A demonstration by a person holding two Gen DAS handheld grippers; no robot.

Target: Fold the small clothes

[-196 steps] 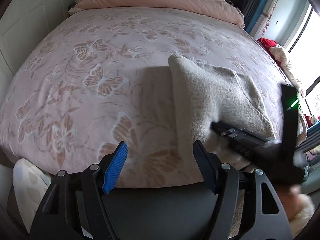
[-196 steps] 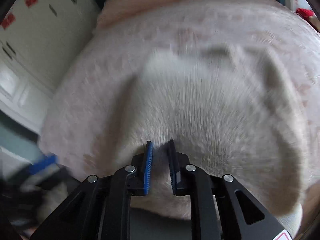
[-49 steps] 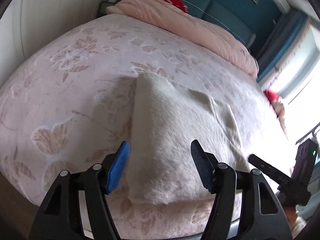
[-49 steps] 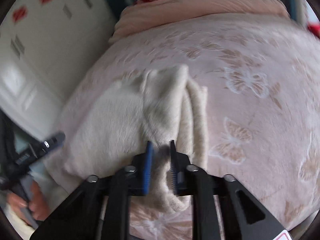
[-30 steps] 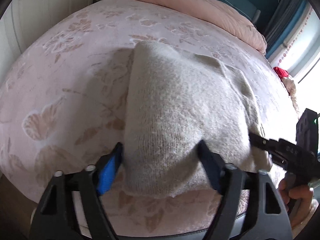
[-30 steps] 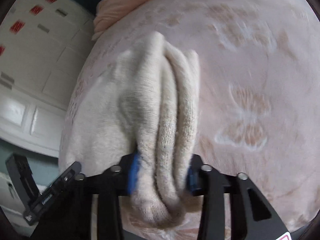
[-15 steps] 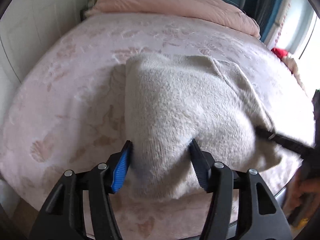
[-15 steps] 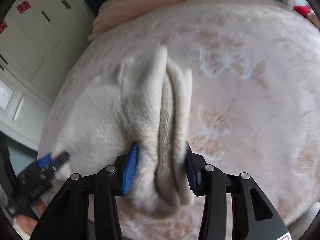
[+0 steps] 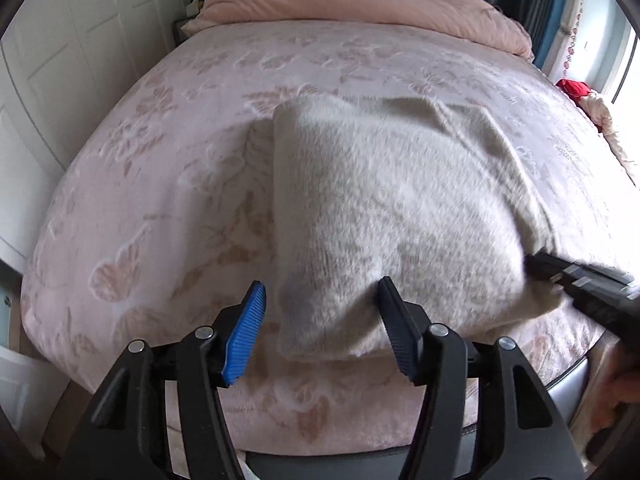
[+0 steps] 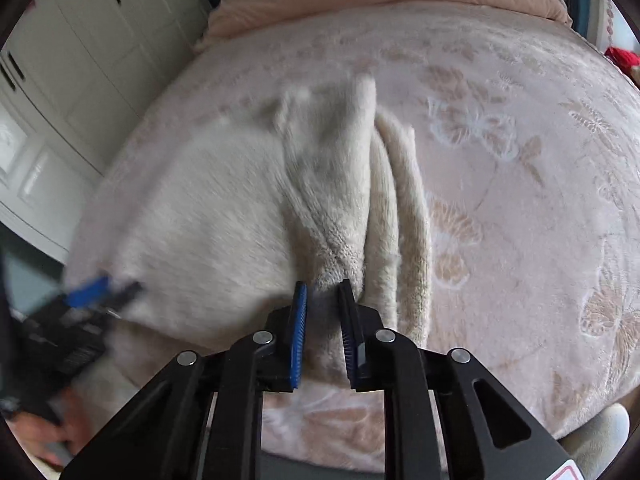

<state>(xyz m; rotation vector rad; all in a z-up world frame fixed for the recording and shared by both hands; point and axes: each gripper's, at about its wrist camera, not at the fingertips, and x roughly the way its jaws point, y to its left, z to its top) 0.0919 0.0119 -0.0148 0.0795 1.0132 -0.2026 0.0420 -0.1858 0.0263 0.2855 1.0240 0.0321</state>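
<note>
The folded garment point(image 9: 392, 208) is cream-white knit. The bed cover point(image 9: 168, 184) is pale pink with a tan butterfly and flower pattern. The duvet point(image 9: 360, 0) at the head is plain peach-pink. My left claw point(image 9: 322, 328) and right claw point(image 10: 323, 320) are black with blue pads. The cupboard doors point(image 10: 100, 40) are white.

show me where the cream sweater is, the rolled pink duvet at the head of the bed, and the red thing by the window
cream sweater point(image 9: 400, 208), left wrist view, middle of its folded top face
rolled pink duvet point(image 9: 360, 4), left wrist view, middle of the roll
red thing point(image 9: 574, 89), left wrist view, its centre
</note>
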